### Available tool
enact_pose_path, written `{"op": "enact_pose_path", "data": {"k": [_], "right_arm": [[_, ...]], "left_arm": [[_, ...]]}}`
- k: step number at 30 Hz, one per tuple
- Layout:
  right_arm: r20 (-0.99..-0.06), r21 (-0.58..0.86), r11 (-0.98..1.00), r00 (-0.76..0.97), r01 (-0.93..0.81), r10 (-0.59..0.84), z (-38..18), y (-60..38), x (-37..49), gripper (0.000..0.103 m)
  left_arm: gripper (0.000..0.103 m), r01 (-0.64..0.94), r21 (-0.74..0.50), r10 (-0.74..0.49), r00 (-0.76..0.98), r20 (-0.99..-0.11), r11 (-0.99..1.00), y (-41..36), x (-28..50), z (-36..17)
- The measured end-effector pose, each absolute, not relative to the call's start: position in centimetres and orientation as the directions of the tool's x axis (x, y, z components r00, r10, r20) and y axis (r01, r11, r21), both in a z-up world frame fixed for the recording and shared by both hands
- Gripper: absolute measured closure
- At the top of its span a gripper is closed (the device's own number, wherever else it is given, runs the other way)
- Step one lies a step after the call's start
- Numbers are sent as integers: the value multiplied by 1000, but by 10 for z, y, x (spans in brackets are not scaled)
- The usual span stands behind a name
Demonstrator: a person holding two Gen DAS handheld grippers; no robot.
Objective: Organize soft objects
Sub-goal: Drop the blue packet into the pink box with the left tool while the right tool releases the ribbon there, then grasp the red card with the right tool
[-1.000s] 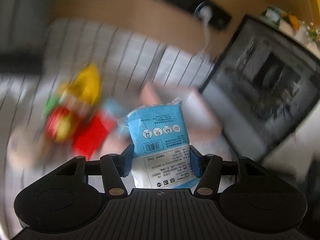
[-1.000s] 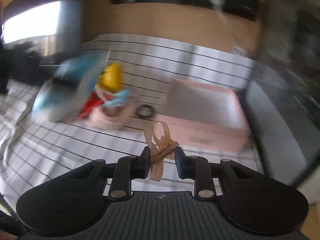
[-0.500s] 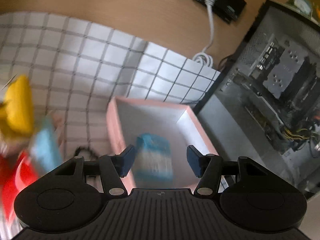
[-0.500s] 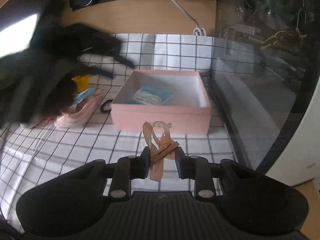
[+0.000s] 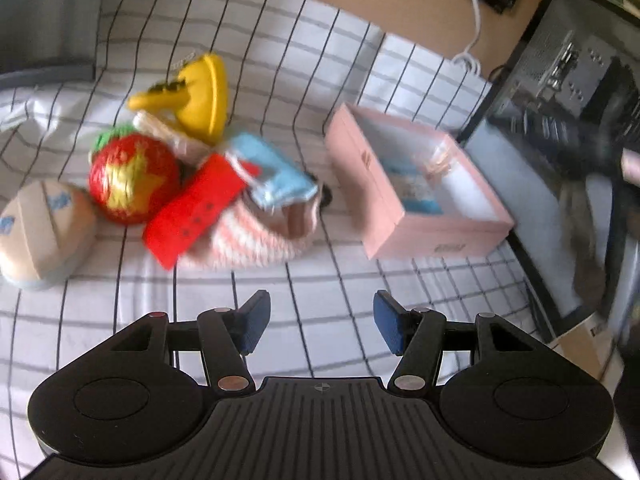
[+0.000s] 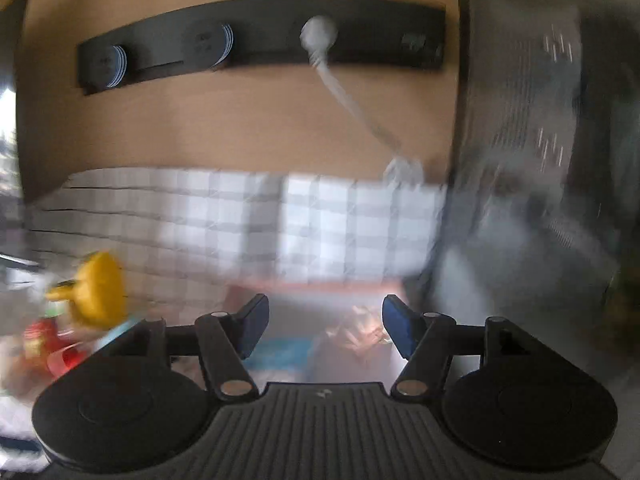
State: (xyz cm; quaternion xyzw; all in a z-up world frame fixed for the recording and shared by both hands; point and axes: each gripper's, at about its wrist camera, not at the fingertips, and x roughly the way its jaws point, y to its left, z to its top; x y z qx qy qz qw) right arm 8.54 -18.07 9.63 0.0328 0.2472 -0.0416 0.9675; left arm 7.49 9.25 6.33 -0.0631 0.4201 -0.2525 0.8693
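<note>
Blue-padded fingers of the left gripper (image 5: pixel 318 322) are standing apart with nothing between them, pointing down at bare checked cloth (image 5: pixel 280 60). Ahead and to its left the pile of soft things is waiting, the red pouch (image 5: pixel 192 210) nearest, its long axis slanting up to the right. The right gripper (image 6: pixel 324 326) is opening, the tan ribbon (image 6: pixel 366 334) dropping clear into the pink box (image 5: pixel 384 216). Judging by this, the left is the nearer hand.

Left wrist view: angled down over checked white tablecloth (image 5: pixel 320 280).
Right wrist view: nearer, facing wooden wall.
Shared: open pink cardboard box (image 5: pixel 440 236).
</note>
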Motion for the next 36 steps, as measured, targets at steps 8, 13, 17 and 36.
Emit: {"op": "enact_pose_path", "data": {"k": [8,13,17,36], "right_arm": [[-600,-30,999,800,-21,-1,41,-139,22,39],[-629,-24,997,777,-68,37,33,-119,9,42],[-623,75,986,765,-151,165,45,-96,16,56],[-697,404,915,653,16,296,22,36,175,75]], "left_arm": [[41,295,-229,-372,666,-647,928,82,93,73],[41,217,-201,-296,683,-668,955,107,115,75],[41,182,-240,-297,696,-654,954,138,112,81],[41,64,-373,-325,639,-697,926,294,23,59]]}}
